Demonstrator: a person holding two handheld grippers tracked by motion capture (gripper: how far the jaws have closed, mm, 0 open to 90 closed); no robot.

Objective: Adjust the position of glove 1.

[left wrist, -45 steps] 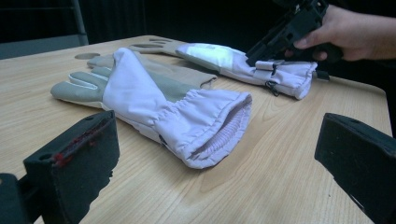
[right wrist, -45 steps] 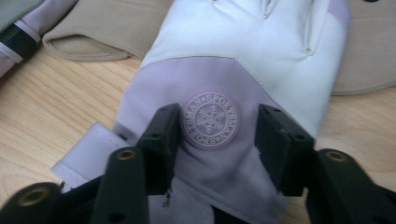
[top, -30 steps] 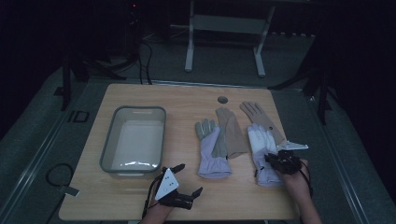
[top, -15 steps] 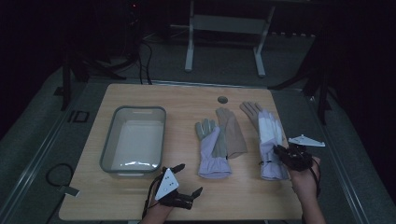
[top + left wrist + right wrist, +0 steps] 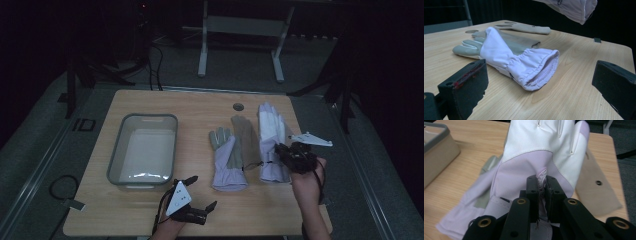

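Jaws of the right gripper (image 5: 541,182) pinched tight on a fold of the white glove (image 5: 541,147), holding it lifted off the worktop (image 5: 200,107) near the right edge; fingers of the glove point away from the person; left gripper (image 5: 196,191) rests at the near edge, jaws wide apart, nothing between them; second glove (image 5: 516,58) lies flat mid-worktop, cuff toward the left gripper; grey bin (image 5: 122,150) sits to the left, well apart.

Dim high view; gripper views brighter, slightly blurred.
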